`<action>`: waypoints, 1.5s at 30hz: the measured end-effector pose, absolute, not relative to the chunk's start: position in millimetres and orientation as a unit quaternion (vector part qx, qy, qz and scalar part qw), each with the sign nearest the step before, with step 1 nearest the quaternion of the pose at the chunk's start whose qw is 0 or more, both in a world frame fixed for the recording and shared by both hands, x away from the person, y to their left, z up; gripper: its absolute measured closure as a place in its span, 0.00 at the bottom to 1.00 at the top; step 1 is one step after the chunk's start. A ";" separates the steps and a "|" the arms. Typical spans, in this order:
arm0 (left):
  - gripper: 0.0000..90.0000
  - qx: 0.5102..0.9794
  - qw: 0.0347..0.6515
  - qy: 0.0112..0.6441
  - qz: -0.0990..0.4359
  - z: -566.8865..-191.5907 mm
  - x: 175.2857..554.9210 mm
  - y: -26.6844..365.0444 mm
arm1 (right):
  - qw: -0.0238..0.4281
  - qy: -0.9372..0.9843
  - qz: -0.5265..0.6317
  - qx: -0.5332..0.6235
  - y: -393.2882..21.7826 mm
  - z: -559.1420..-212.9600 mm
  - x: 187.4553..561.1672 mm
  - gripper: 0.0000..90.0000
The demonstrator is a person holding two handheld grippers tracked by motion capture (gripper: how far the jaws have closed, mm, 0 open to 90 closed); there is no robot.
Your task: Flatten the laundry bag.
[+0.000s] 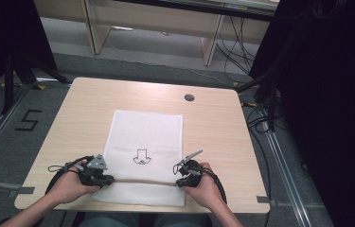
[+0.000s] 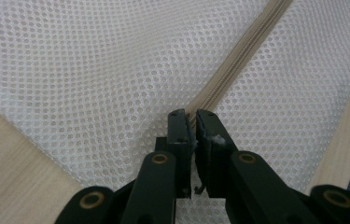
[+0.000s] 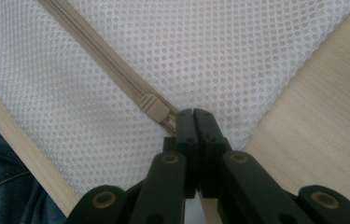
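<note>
A white mesh bag [image 1: 146,127] with a black arrow print [image 1: 141,156] lies flat on the wooden table [image 1: 85,109]. A beige zipper [image 1: 142,180] runs across the bag near its front edge. My left gripper [image 1: 111,179] sits at the zipper's left end, its jaws pinched on the zipper tape [image 2: 238,56] in the left gripper view, my left gripper [image 2: 191,116]. My right gripper [image 1: 179,182] is at the zipper's right end. In the right gripper view my right gripper [image 3: 193,113] is shut on the pull tab just behind the slider [image 3: 154,108].
A dark round grommet [image 1: 189,98] sits near the table's far edge. The table's front edge lies just behind both hands, with the person's jeans [image 3: 0,186] below it. Black stands and cables line the floor at both sides.
</note>
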State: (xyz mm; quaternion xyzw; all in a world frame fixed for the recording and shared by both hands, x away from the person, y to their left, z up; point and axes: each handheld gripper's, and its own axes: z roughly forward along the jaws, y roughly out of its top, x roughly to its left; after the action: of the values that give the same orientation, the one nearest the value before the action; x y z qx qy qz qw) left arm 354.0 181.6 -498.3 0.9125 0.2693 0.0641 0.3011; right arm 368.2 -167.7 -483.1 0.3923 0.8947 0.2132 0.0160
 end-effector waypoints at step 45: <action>0.60 0.874 0.374 0.292 0.102 -491.2 349.8 183.5 | 0.051 0.841 0.276 0.462 -193.6 -469.2 370.3 0.80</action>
State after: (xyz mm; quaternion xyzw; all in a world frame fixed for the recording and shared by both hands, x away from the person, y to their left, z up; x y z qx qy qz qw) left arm 349.8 183.5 -491.2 0.8742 0.2921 0.1016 0.3743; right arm 370.3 -193.6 -469.2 0.4623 0.8411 0.2759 0.0512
